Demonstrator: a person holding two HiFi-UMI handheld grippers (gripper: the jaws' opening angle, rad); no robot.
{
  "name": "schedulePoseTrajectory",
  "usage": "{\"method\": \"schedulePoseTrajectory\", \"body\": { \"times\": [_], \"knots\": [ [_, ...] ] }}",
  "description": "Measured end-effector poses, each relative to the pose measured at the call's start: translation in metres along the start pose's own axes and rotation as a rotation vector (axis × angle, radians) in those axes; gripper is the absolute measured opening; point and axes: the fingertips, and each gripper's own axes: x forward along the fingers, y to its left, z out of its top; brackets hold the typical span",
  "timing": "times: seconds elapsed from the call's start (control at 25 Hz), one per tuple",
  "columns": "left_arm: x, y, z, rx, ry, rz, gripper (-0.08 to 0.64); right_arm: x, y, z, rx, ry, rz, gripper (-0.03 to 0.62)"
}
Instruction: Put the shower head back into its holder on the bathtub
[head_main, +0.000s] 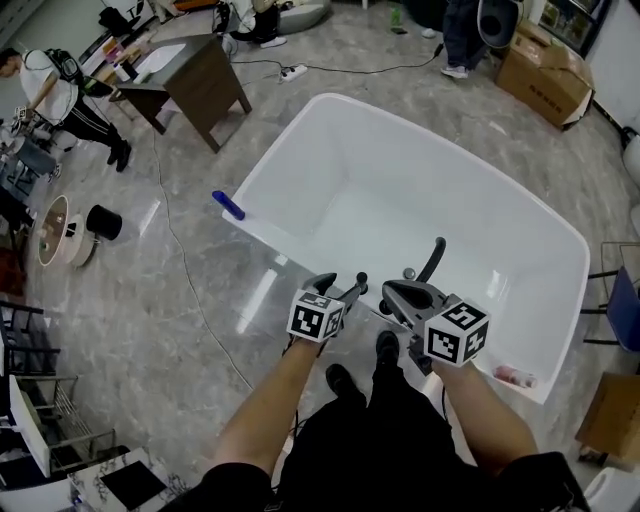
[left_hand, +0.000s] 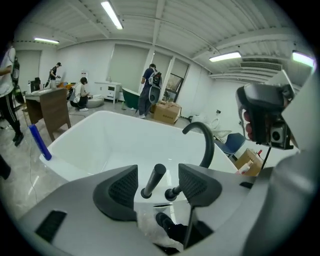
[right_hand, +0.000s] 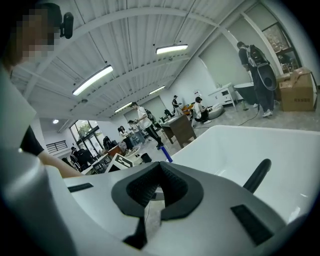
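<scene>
Left gripper gapes over the bathtub's near rim, shower head standing clear between its pads, right gripper pinched closed on nothing, open tub ahead.

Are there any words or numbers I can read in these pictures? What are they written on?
No text can be read anywhere.
Marker cubes: only black-and-white square patterns, no letters.
Cardboard box: any print is too small to read.
Small bottle on the bathtub rim: label too blurred to read.
</scene>
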Motion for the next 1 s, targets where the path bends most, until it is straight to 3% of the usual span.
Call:
{"method": "schedulePoseTrajectory", "body": {
  "times": [0.24,0.32,0.48,0.64,0.8,0.92,1.0],
  "knots": [
    [-0.062,-0.013,0.032,0.070,-0.152,0.007,0.220,0.000,0.031,0.009,-0.046,-0.008,-0.005,0.014],
    [-0.086,-0.017,0.036,0.037,-0.204,-0.025,0.165,-0.003,0.042,0.010,-0.053,-0.019,-0.016,0.014],
    [-0.128,-0.018,0.043,-0.089,-0.297,-0.086,0.143,-0.010,0.055,0.014,-0.079,-0.036,-0.032,0.014],
    [-0.163,-0.008,0.058,-0.054,-0.386,0.032,0.089,-0.013,0.060,0.027,-0.119,-0.048,-0.027,0.014],
    [-0.194,0.001,0.071,-0.076,-0.457,0.201,0.094,-0.017,0.067,0.044,-0.170,-0.073,0.002,0.014],
    [-0.202,-0.009,0.082,-0.072,-0.493,0.243,0.079,-0.029,0.066,0.055,-0.218,-0.092,0.022,0.014],
    [-0.199,-0.018,0.088,-0.025,-0.489,0.277,0.024,-0.042,0.063,0.057,-0.226,-0.101,0.038,0.012]
  ]
}}
